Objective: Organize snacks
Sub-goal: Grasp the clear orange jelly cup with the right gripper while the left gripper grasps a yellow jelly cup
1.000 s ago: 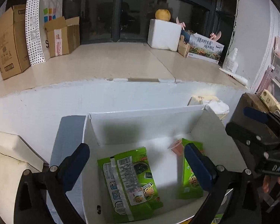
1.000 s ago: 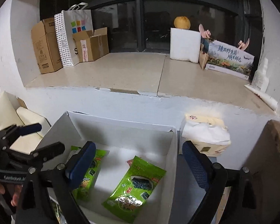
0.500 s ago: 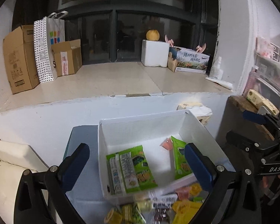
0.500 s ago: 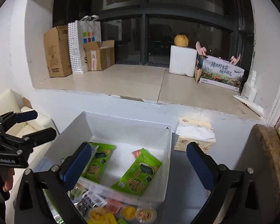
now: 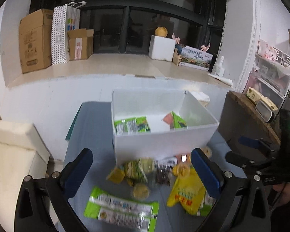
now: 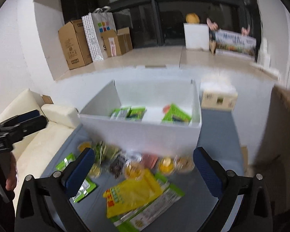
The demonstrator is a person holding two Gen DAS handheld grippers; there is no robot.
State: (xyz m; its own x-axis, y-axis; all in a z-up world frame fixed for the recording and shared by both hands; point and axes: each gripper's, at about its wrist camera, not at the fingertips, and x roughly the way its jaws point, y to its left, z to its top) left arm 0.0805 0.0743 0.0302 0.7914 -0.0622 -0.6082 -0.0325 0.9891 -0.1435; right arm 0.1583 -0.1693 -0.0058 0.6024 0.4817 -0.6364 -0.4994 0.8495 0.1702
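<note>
Between the left gripper's [image 5: 143, 172] spread fingers lie loose snacks [image 5: 145, 172].

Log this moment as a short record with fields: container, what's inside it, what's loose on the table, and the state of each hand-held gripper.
container: white box, open top, on the blue-grey table
inside box: two green packets, lying apart, and something pink beside the right one
loose in front of box: yellow bag, long green packet, small round cups, blurred
left hand-held gripper: open, holding nothing
right hand-held gripper: open, holding nothing
</note>
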